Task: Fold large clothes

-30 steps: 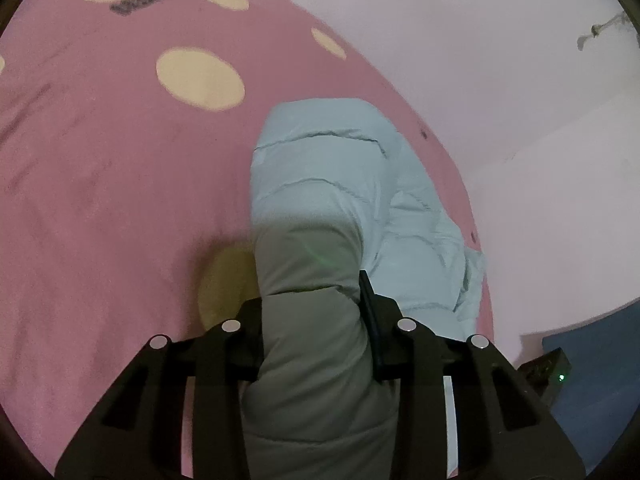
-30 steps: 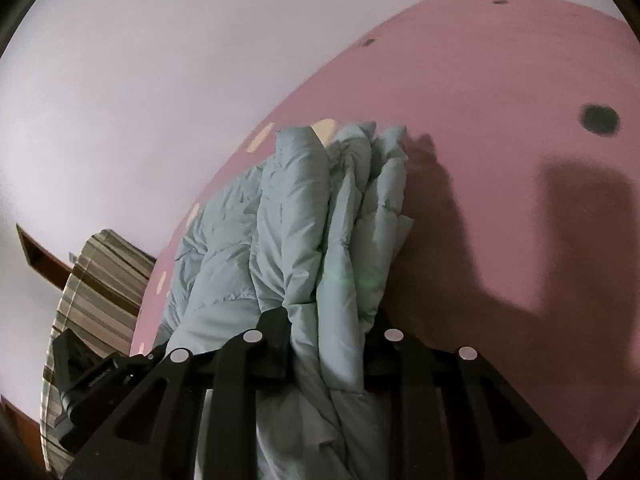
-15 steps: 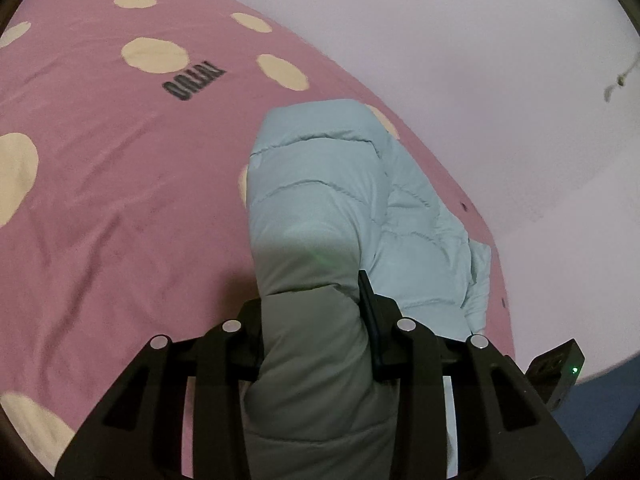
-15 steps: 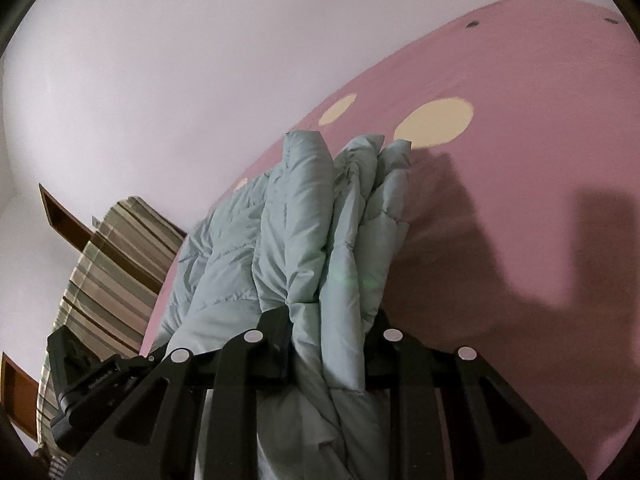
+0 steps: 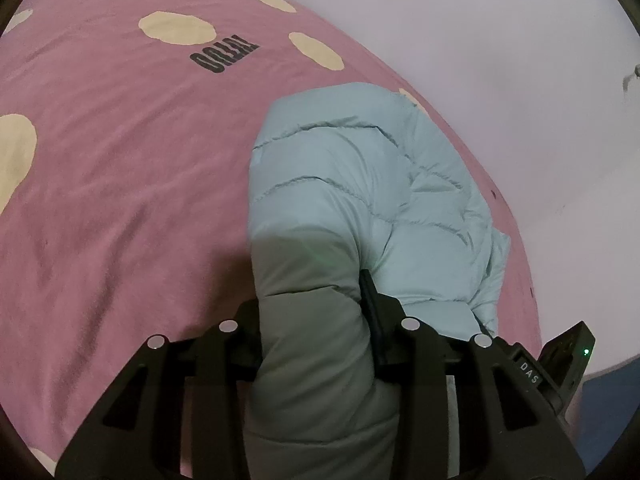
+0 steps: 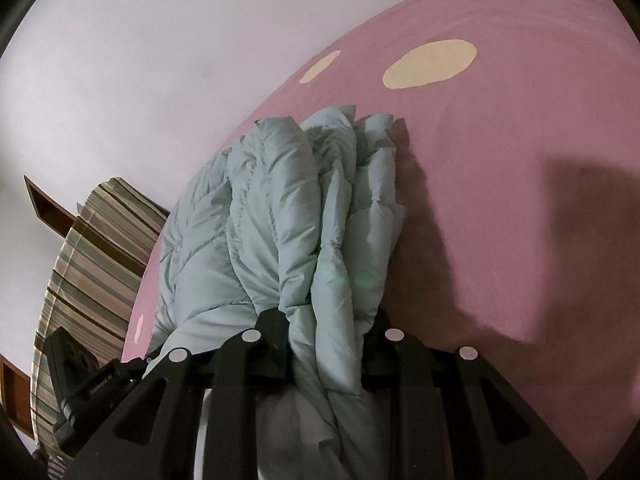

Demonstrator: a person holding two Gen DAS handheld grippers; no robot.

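Nearest, the left tongs (image 5: pixel 316 320) have a thick roll of the pale blue puffer jacket (image 5: pixel 360 184) between their black fingers; the jaws are opening at this moment, yet the padded cloth still fills the gap and bulges against both sides. Likewise the right tongs (image 6: pixel 324 332) are clenched on a bunched handful of the same jacket (image 6: pixel 280 216), several quilted folds squeezed together between the fingers. Beyond the tongs, the jacket lies heaped on a bed with a pink bedsheet (image 5: pixel 120 184) dotted with cream spots, close to the bed's edge by the wall. In the left wrist view, black lettering (image 5: pixel 226 58) is printed on the sheet farther off, upside down from this side, and the other gripper's body with a small green light shows at the lower right. In the right wrist view, a striped cloth (image 6: pixel 92 256) hangs past the far edge of the bed, with a pale wall (image 6: pixel 160 60) behind it.
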